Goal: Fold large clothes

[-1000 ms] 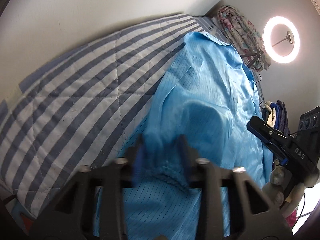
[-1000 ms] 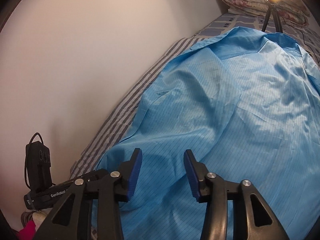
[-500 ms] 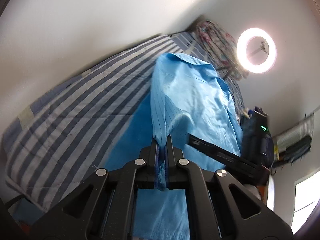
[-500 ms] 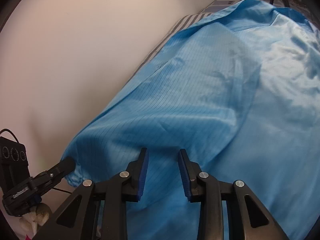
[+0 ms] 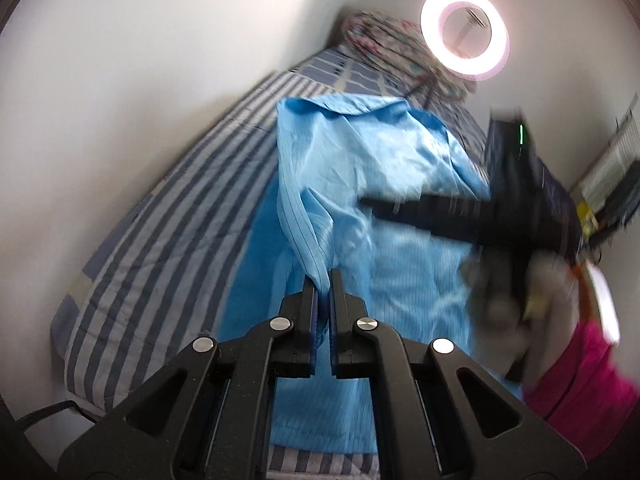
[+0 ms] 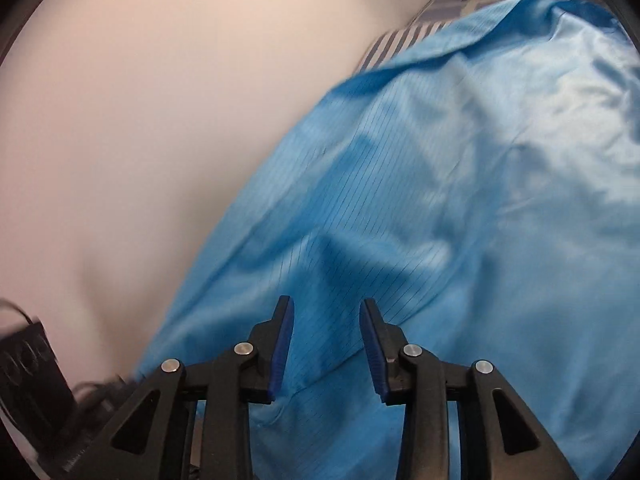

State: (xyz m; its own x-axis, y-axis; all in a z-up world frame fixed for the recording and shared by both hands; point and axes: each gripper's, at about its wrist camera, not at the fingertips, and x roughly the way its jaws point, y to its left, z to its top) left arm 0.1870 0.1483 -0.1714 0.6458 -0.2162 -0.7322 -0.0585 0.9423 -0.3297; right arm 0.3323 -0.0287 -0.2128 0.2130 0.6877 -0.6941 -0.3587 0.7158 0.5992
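Note:
A large light-blue garment (image 5: 380, 152) with fine pinstripes lies lengthwise on a striped bed (image 5: 168, 216). My left gripper (image 5: 323, 280) is shut on a fold of its edge, which hangs raised in a ridge above the rest. In the right wrist view the garment (image 6: 440, 160) fills the picture. My right gripper (image 6: 326, 320) hovers just over it with its jaws opening, blue pads apart, and no cloth pinched between them. The right tool's black body (image 5: 500, 216) reaches in over the cloth from the right, blurred.
A white wall runs along the bed's far side. A lit ring light (image 5: 464, 36) stands beyond the bed's far end, beside a floral bundle (image 5: 384, 36). Pink cloth (image 5: 580, 368) shows at the right edge. The left tool's black box (image 6: 28, 360) sits low at the left.
My left gripper shut on the garment's edge and lifted it while rolling, pulling a ridge of cloth up. The right gripper came closer over the cloth; its jaws narrowed, then widened again.

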